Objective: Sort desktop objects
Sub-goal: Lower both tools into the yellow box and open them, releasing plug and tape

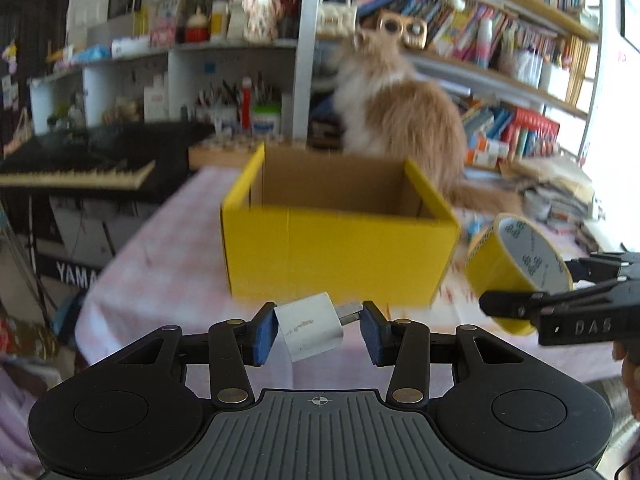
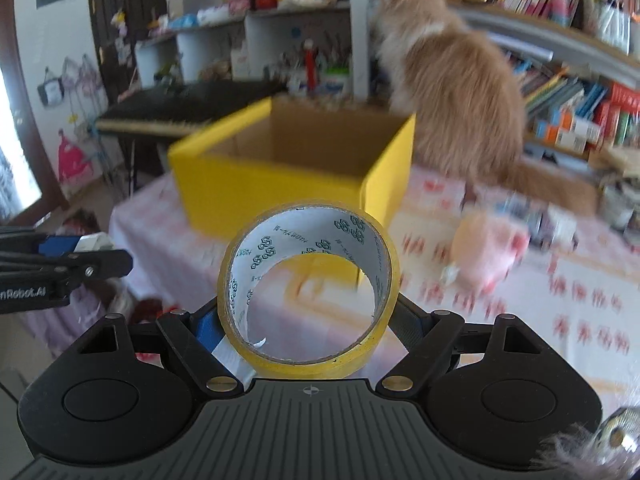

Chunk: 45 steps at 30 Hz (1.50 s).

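left gripper (image 1: pixel 320 330) clamps white charger (image 1: pixel 310 326) | right gripper (image 2: pixel 308 320) grips tape roll (image 2: pixel 308 288) | yellow box (image 1: pixel 340 256) just ahead

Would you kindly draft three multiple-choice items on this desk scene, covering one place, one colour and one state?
1. Where is the cat?
A. inside the box
B. behind the box
C. on the keyboard

2. What colour is the box outside?
A. yellow
B. blue
C. white

3. What does the left gripper hold?
A. nothing
B. the tape roll
C. the white charger

Answers: 1 B, it sits beyond the box's far wall; 2 A, its outer walls are yellow; 3 C, the white charger is clamped between the blue pads, while the tape roll sits in the right gripper.
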{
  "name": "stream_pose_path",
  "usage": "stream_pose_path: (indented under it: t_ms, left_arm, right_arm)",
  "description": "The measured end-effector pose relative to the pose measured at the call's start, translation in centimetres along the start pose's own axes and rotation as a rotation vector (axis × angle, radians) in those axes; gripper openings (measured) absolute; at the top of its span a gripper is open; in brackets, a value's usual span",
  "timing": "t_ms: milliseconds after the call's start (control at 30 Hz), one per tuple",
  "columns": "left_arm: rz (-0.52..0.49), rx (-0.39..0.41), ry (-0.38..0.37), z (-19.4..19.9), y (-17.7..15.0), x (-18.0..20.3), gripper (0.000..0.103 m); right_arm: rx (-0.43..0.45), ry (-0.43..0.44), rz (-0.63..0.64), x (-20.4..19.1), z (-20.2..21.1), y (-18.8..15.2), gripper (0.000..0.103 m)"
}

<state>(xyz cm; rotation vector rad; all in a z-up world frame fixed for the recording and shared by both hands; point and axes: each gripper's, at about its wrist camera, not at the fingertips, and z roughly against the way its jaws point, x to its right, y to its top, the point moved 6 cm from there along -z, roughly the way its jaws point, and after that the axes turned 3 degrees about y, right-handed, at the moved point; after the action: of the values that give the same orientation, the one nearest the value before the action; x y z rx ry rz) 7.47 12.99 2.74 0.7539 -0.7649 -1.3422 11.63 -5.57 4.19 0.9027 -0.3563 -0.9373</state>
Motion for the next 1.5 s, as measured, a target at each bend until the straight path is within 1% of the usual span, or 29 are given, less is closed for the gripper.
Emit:
stream_pose_path:
  t_ms: [100,167,267,367,467,533,667,767,867,1000,1133,1267,1500]
  left_arm:
    - [-0.010,0.047,0.005,-0.6,2.5,-0.2,0.043]
    - [0.010,0.072,-0.006,-1.1,4.3,-0.5,0.043]
    - [0.038,0.101,-0.025,-2.4,6.7,-1.0,0.043]
    - [0.022,0.126,-0.018,-3.9,8.8,-1.0,0.043]
    - [0.016,0.148,-0.016,-5.3,10.7,-1.0,0.043]
    - [0.014,0.158,-0.014,-6.0,11.7,-0.8,0.043]
    - [0.003,0.148,-0.008,-8.4,13.0,-0.6,0.043]
    - [-0.021,0.106,-0.024,-10.8,13.3,-0.3,0.043]
    - [-0.047,0.028,-0.020,-13.8,13.1,-0.2,0.043]
    - [-0.164,-0.047,0.005,-17.2,12.9,0.5,0.043]
    - [-0.259,-0.118,0.009,-20.2,12.9,1.1,0.043]
    - [-0.326,-0.182,0.026,-22.6,12.6,1.7,0.044]
    - [-0.378,-0.288,0.049,-25.6,11.2,2.1,0.044]
  right_arm:
    - [0.055,0.003,0.007,0.8,-0.1,3.1,0.081]
    - [0.089,0.007,0.030,1.1,-0.3,5.0,0.081]
    - [0.139,0.016,0.085,1.4,-0.9,7.9,0.081]
    - [0.171,0.015,0.151,1.8,-1.9,10.2,0.081]
    - [0.172,0.018,0.201,2.4,-3.7,12.0,0.081]
    - [0.152,0.025,0.234,2.6,-5.1,12.9,0.081]
    - [0.112,0.049,0.312,2.7,-7.4,14.2,0.081]
    - [0.082,0.078,0.389,2.5,-9.1,14.6,0.081]
    - [0.042,0.101,0.466,2.7,-11.0,14.5,0.081]
    - [-0.051,0.131,0.584,2.8,-14.8,14.2,0.081]
    - [-0.143,0.174,0.711,2.8,-18.0,13.7,0.081]
    - [-0.226,0.205,0.848,2.8,-21.0,13.2,0.081]
    - [-0.342,0.232,0.980,3.4,-24.5,12.6,0.081]
